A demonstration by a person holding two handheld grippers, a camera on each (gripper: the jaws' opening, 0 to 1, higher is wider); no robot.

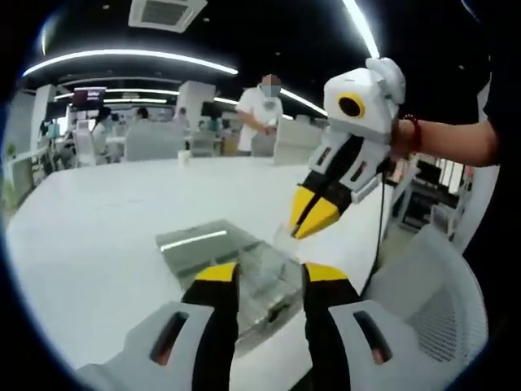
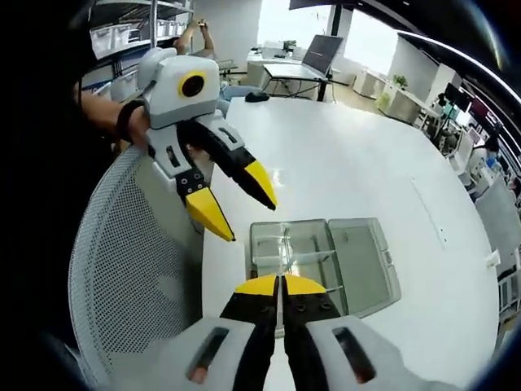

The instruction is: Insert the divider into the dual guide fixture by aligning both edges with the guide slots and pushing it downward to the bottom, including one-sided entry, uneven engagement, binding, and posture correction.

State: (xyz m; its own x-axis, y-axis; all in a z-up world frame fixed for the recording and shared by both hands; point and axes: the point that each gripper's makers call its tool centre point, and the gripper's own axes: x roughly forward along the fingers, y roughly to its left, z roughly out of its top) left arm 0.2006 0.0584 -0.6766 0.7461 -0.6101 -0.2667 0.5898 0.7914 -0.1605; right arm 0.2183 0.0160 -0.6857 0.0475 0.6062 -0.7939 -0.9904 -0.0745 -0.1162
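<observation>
- The right gripper [image 2: 281, 285], bottom centre of its own view, pinches the top edge of a thin clear divider [image 2: 282, 259], probably to steer it into the slots of the clear fixture [image 2: 321, 257] at frame centre.
- The left gripper [image 2: 236, 204], upper left there, hangs spread and empty just beside the fixture, apparently ready to correct tilt.
- A white table [image 2: 366, 163] carries the fixture; a mesh chair [image 2: 130, 277] stands lower left, an office behind.
</observation>
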